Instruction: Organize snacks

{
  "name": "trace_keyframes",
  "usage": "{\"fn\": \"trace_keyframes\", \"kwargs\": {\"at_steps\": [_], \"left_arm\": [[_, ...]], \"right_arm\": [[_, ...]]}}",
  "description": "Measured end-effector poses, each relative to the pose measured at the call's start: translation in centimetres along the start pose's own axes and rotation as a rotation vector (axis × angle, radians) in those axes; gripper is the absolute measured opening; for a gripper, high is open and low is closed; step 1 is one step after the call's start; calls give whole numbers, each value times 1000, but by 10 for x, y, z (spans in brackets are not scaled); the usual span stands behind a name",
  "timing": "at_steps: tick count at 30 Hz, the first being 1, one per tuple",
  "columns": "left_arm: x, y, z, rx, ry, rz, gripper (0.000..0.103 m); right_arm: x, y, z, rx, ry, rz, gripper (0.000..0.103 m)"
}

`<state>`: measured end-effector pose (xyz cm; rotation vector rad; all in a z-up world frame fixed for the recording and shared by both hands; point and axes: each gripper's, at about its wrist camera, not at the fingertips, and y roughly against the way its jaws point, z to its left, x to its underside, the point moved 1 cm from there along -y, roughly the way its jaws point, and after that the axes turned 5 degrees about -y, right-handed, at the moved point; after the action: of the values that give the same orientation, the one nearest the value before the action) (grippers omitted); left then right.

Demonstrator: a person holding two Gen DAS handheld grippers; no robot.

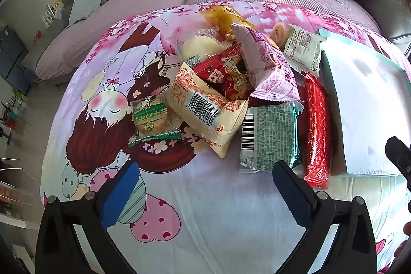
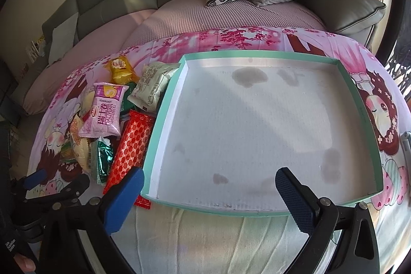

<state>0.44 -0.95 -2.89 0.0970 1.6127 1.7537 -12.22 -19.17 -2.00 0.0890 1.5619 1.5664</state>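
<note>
From the left wrist, the left gripper [image 1: 205, 186] hangs wide open and empty over the cartoon cloth [image 1: 205, 222], just short of the snack pile [image 1: 231, 84]. From the right wrist, the right gripper [image 2: 209, 186] gapes equally empty above the teal-rimmed tray [image 2: 164, 117], which holds nothing but what look like faint stains; the red wafer pack [image 2: 131, 145] lies against its left wall.
</note>
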Motion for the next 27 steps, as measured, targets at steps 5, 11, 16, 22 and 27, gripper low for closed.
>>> {"fn": "trace_keyframes", "kwargs": {"at_steps": [5,11,16,22,27], "left_arm": [[1,0,1,0,-1,1,103],[1,-1,0,-1,-1,1,103],[2,-2,-1,-3,-1,4,103],[2,-3,0,-2,-2,5,103],[2,-3,-1,-2,-2,6,103]], "right_arm": [[0,0,0,-2,0,2,103],[1,-1,0,0,0,3,103],[1,-1,0,0,1,6,103],[1,-1,0,2,-4,7,103],[1,-2,-1,3,-4,8,103]]}}
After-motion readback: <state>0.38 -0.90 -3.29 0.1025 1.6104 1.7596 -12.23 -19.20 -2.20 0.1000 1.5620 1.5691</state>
